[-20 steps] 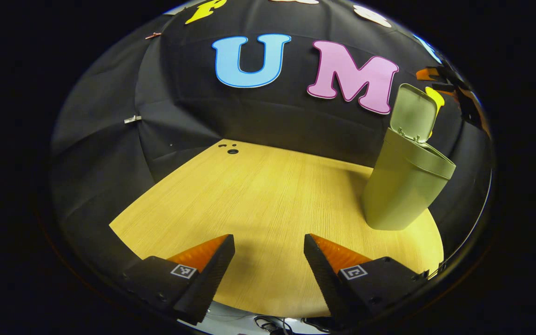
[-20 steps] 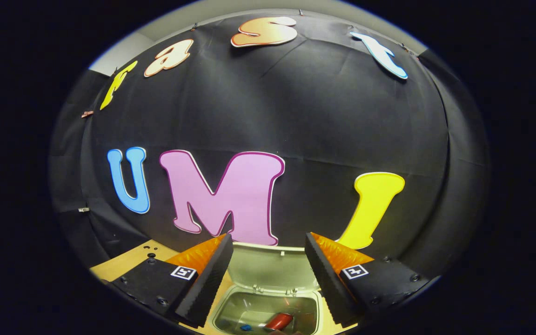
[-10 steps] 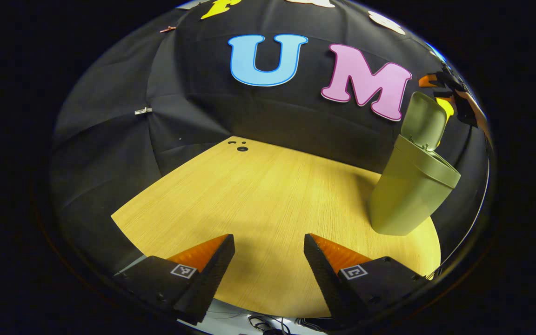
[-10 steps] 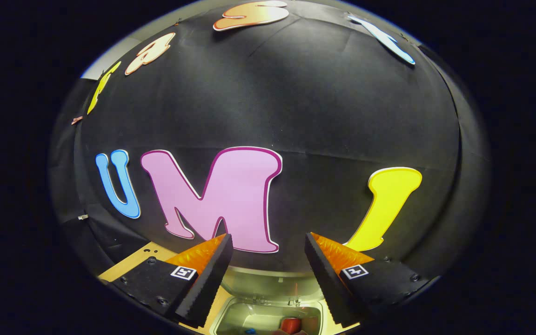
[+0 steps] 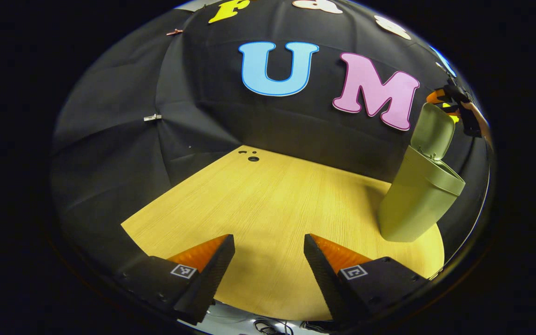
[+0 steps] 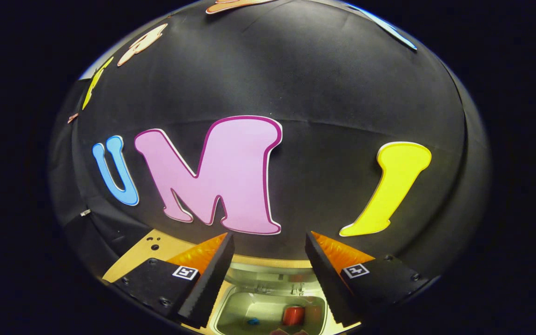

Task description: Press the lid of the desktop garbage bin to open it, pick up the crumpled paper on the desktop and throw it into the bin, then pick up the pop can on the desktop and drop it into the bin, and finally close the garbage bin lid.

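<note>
Your right gripper (image 6: 268, 260) hangs over the open bin (image 6: 268, 309), fingers wide, red can (image 6: 292, 315) inside. Your left gripper (image 5: 268, 260) is wide above the surface (image 5: 268, 204).

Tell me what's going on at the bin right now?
The right gripper hovers open above the green bin, whose lid stands up. A red can lies inside the bin. The left gripper hangs open over the wooden desktop, holding nothing. Closing the lid is what remains.
</note>
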Demonstrator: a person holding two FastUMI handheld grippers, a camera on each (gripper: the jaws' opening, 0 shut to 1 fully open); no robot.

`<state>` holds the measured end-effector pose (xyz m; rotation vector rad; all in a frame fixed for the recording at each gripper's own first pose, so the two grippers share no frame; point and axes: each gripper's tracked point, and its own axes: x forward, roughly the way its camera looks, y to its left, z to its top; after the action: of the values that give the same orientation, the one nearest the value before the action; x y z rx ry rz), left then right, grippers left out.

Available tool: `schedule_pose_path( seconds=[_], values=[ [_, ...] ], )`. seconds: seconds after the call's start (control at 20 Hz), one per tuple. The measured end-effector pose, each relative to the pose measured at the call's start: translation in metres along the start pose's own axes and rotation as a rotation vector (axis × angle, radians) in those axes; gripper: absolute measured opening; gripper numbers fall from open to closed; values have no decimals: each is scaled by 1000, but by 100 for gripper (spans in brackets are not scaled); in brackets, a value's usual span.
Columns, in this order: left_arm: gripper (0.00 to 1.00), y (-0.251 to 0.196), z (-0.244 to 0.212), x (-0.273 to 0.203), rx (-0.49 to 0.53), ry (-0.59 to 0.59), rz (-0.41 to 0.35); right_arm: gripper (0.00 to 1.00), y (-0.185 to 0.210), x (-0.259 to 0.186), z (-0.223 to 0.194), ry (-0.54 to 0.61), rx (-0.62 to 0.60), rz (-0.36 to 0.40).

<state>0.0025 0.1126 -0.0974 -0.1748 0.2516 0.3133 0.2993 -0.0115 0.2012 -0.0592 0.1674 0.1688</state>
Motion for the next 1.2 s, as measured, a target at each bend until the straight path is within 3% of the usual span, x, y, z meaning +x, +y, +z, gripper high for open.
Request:
schedule_pose_path(
  seconds=[0.5,0.85,1.2],
  values=[
    [96,-14,-13,-4,79,18,-91,96,8,-56,-69,62,29,24],
    [96,-18,-27,-17,134,33,-154,97,8,-78,-153,165,67,-14],
    [96,-9,-43,-26,155,46,-179,98,5,-88,-199,172,93,-62]
  ],
)
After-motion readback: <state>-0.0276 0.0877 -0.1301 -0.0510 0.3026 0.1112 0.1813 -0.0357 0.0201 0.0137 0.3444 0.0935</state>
